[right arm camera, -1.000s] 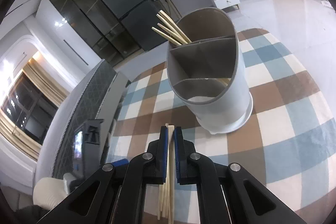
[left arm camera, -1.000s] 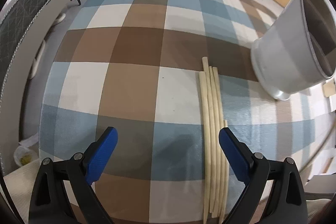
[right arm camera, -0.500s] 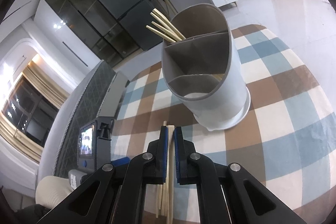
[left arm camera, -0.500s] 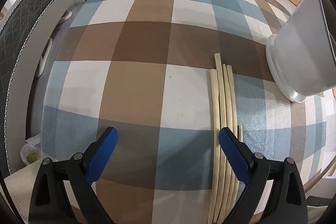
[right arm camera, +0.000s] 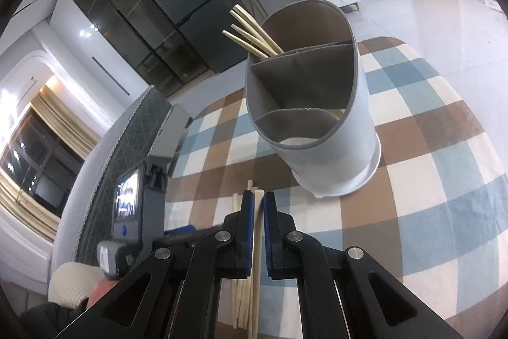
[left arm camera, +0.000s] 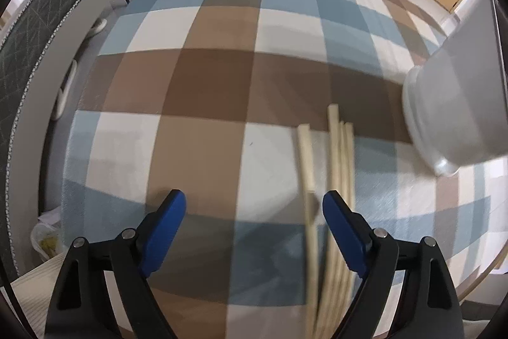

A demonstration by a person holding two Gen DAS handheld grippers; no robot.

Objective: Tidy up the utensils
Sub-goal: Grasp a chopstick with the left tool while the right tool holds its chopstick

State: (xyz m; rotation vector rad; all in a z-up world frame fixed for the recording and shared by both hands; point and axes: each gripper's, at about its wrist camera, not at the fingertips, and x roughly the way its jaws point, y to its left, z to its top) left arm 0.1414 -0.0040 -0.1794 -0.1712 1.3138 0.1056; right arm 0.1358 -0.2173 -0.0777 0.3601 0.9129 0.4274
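Hidden: lower ends of the pale wooden chopsticks on the checked cloth blurred, cut off behind right claw; count unclear, about five.
Holder: grey oval three-compartment utensil holder on the checkered cloth-covered desk, upright, near the loose sticks.
Contents: four chopsticks lean out of far compartment; stick tips in the middle; near one looks empty.
Left claw: wide, has just been narrowing, one stick between its pads, untouched.
Right claw: clamped on one chopstick.
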